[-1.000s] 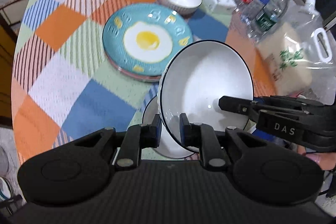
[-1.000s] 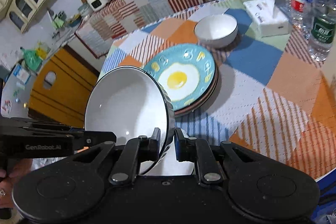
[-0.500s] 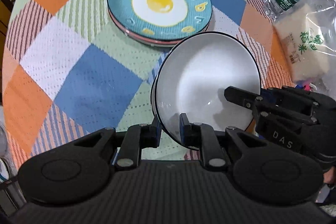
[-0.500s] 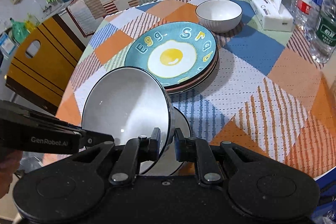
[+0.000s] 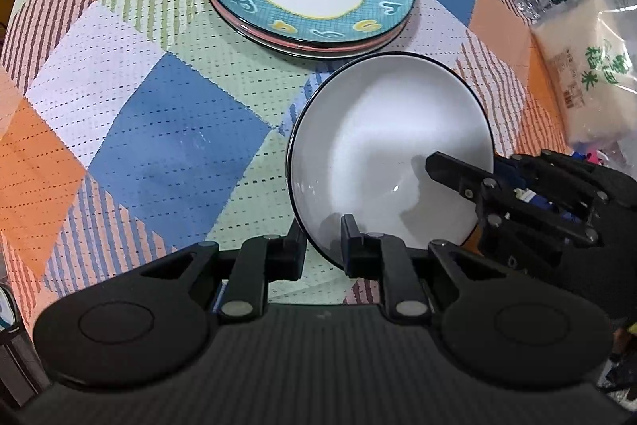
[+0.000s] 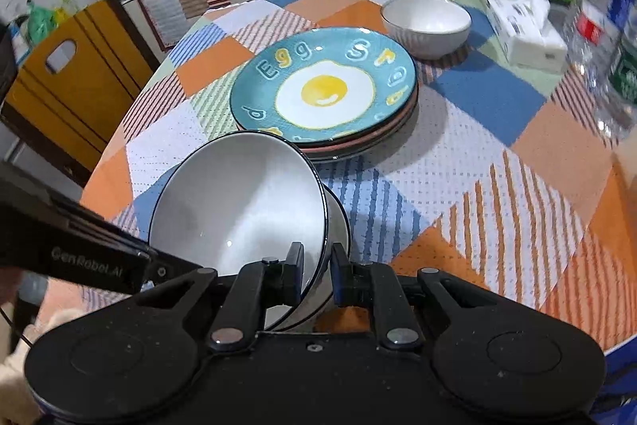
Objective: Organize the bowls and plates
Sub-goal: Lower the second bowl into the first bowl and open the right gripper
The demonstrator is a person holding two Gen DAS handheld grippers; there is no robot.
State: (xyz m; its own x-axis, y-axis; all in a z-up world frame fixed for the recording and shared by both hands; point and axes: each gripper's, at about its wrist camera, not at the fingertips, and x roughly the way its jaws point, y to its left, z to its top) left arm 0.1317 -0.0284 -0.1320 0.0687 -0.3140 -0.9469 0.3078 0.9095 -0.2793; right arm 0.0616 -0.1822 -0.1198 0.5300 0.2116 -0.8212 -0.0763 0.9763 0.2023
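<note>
Jointly, both grippers clamp one tilted white bowl (image 5: 392, 154).
Left gripper (image 5: 323, 249) and right gripper (image 6: 315, 275) pinch its rim, near the egg plate (image 6: 324, 92).

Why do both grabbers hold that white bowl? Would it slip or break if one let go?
The white bowl looks glazed and shiny, so probably slippery. The left gripper and right gripper each pinch only its thin rim, and it hangs tilted, so one grip might let it swing. It seems ceramic: stiff and likely breakable if dropped.

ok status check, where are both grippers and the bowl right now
Left gripper and right gripper both shut on white bowl rim, bowl tilted. Second bowl directly beneath. Egg plate stack just beyond, apart.
</note>
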